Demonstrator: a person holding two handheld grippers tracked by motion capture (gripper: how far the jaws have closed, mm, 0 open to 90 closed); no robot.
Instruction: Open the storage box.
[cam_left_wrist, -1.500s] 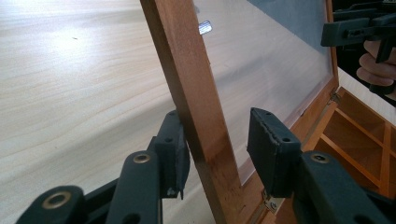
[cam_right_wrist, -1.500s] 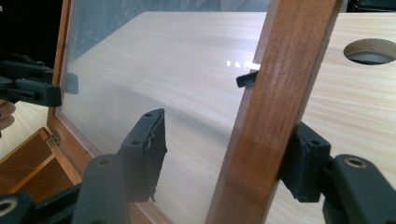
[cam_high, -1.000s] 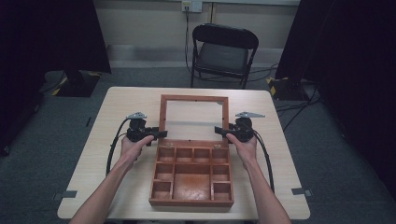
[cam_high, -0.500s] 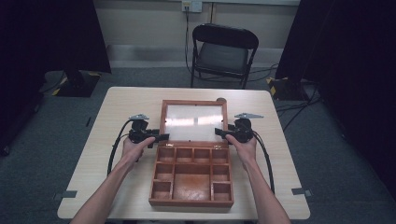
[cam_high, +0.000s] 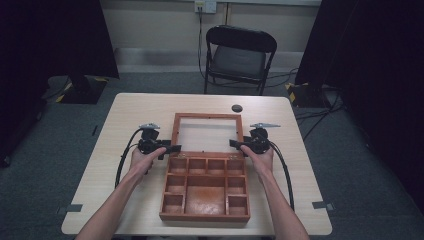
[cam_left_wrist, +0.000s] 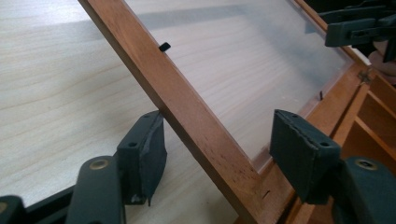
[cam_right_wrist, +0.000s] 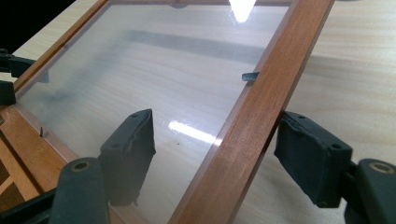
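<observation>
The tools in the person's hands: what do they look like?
Both the left tool and the right tool are black, each with a grey three-cornered plate on top and a black cable trailing back. Their jaws carry dark, blocky pads. The forearms are bare, without sleeves.

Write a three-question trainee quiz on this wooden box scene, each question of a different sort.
1. True or false: the lid lies folded open behind the box.
2. What does the left gripper straddle? A) chair B) lid frame C) cable
3. What dark thing lies on the table beyond the lid?

Key: 1 true. 2 B; the right gripper straddles the opposite frame side, both with jaws just opening. 3 a small round object.
</observation>
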